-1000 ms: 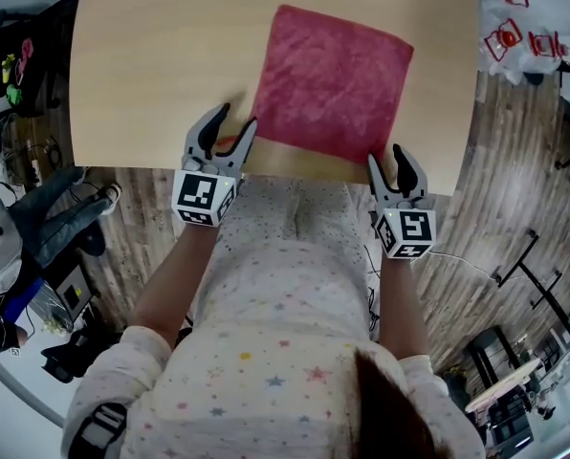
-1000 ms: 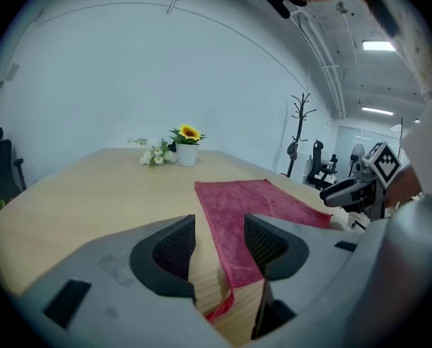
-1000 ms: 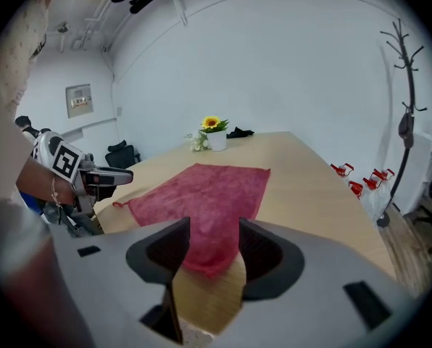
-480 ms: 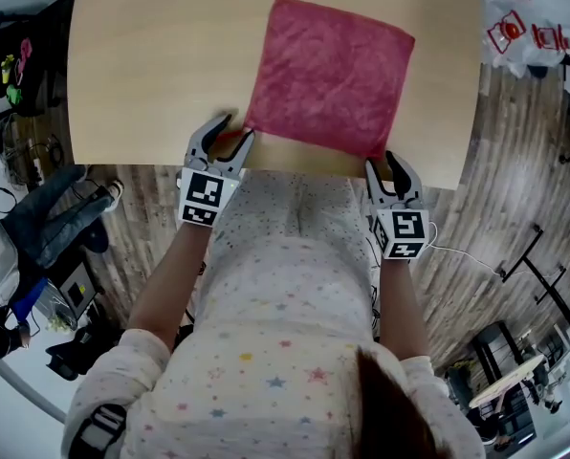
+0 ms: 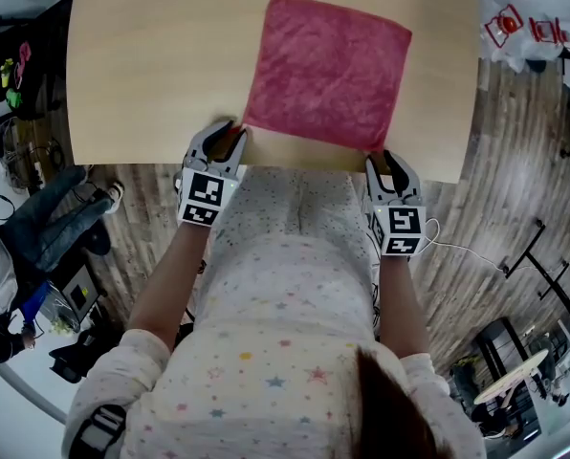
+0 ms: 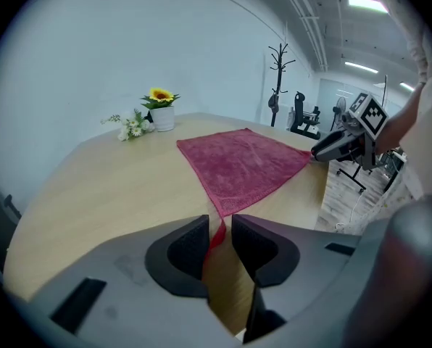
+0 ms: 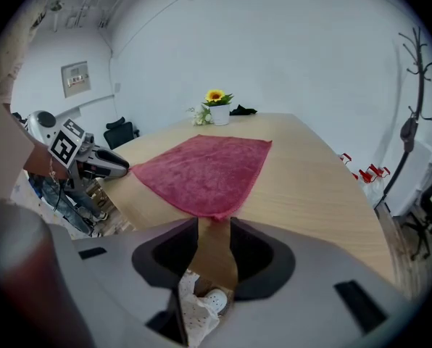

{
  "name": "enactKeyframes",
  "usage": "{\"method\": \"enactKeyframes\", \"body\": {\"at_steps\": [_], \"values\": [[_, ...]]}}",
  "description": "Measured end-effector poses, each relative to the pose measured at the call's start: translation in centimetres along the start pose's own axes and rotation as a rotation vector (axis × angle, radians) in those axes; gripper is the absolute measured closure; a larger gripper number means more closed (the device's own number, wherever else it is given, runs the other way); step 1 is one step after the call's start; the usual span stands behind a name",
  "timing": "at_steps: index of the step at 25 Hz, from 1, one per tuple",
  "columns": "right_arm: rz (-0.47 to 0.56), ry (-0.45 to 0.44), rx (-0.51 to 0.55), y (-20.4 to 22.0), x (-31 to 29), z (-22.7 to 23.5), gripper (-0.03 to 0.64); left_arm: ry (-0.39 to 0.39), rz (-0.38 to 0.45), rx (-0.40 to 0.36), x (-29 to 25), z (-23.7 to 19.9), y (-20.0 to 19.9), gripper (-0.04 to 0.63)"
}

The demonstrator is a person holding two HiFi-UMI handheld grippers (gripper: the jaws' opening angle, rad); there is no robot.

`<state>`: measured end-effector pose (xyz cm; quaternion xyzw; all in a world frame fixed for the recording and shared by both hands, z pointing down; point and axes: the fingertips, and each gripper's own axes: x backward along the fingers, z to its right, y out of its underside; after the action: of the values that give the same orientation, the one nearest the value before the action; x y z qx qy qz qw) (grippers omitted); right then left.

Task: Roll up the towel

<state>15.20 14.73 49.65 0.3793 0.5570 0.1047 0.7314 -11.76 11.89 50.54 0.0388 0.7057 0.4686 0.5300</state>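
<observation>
Zero turns rolled so far: towel (image 5: 328,70) spread flat in a single layer on the table (image 5: 151,65), set slightly askew, with both near corners just short of the near table edge. Judged as the very first step, taking hold of the near hem.

At the near left corner, left gripper (image 5: 230,130) with jaws just closing, now narrowed to a slit. Red corner tip raised between them and lying against one pad, with bare wood visible beside the other pad, so not yet pinched by the look of it.

At the near right corner, right gripper (image 5: 383,156) unclenched, with only table edge and floor seen through the gap. Corner right at the jaw tips; touching or just ahead, cannot tell which.

Left to do, as a judgement: clamp both corners, lift and fold the hem over, then turn it away across the whole cloth. Practically all of the task.

Little margin on the near side, with both grippers hanging over the table edge itself. Plenty of room ahead: bare wood beyond the far hem, and a flower pot (image 6: 160,111) well away at the far end. Wide bare wood to the left of the cloth, a narrower strip to the right. No obstacle in the rolling path.
</observation>
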Motion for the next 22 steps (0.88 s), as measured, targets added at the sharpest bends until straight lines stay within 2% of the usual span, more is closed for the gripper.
{"method": "enactKeyframes", "body": {"at_steps": [4, 12, 22], "values": [[0.010, 0.011, 0.015, -0.4, 0.0, -0.3, 0.502, 0.000, -0.006, -0.006, 0.1, 0.3, 0.8, 0.554], [-0.013, 0.038, 0.009, -0.8, 0.0, 0.0, 0.603, 0.030, 0.000, -0.013, 0.9, 0.3, -0.1, 0.572], [-0.016, 0.051, 0.047, -2.0, 0.6, 0.8, 0.608, 0.024, 0.061, -0.008, 1.3, -1.2, -3.0, 0.575]]}}
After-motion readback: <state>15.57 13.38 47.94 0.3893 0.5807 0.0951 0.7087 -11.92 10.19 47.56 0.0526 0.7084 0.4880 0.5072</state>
